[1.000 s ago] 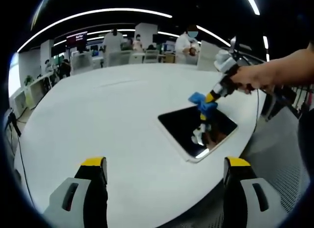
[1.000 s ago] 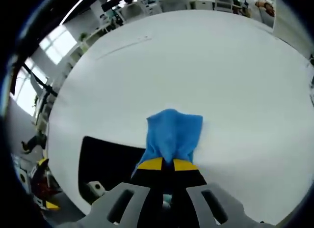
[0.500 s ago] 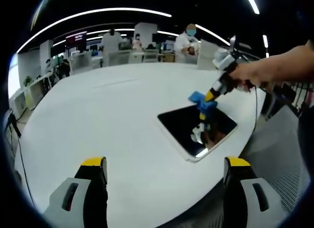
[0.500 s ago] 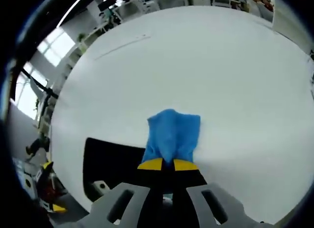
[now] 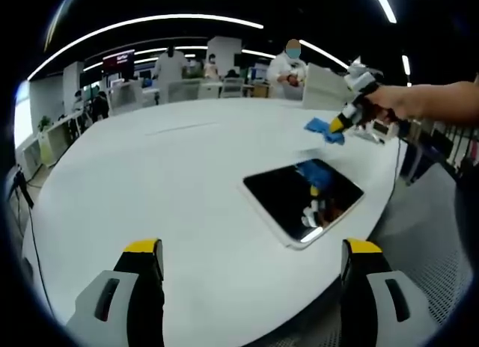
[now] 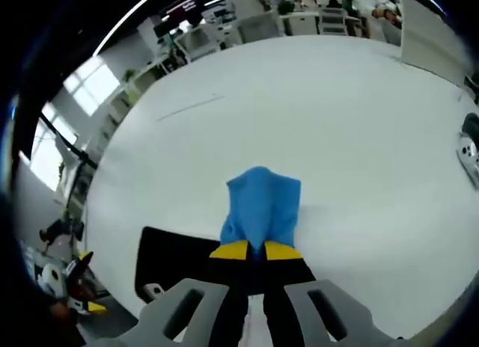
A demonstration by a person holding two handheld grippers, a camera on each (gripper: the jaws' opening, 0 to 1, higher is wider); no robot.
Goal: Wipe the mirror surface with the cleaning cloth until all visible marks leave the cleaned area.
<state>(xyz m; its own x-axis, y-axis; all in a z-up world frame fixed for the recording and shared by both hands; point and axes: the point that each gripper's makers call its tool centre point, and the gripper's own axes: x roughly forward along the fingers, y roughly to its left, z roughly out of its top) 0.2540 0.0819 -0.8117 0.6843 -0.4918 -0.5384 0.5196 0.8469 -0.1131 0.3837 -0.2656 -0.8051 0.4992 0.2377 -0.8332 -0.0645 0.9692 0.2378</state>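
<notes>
In the left gripper view, the left claw [image 5: 251, 287] sits low over the near edge of the round white worktop [image 5: 150, 175], its two yellow-tipped jaws spread wide apart with nothing between them. Ahead of it the dark rectangular mirror [image 5: 303, 199] lies flat on the worktop near the right edge, its glass reflecting a patch of blue and some pale shapes. Beyond the mirror, the right claw [image 5: 338, 128] comes in from the right in a person's hand [image 5: 389, 104], clenched on the blue cleaning cloth [image 5: 322, 130]; the cloth appears to hang clear of the mirror, over the bare worktop past its far edge, though how high it is held is hard to judge. People in white coats [image 5: 287, 63] stand in the background behind the worktop.

The right gripper view looks down along its own jaws, which are pressed together on the blue cleaning cloth [image 6: 260, 211]. The cloth fans out past the yellow tips against white worktop [image 6: 337, 123], while the mirror [image 6: 174, 259] lies to the lower left of the jaws.
</notes>
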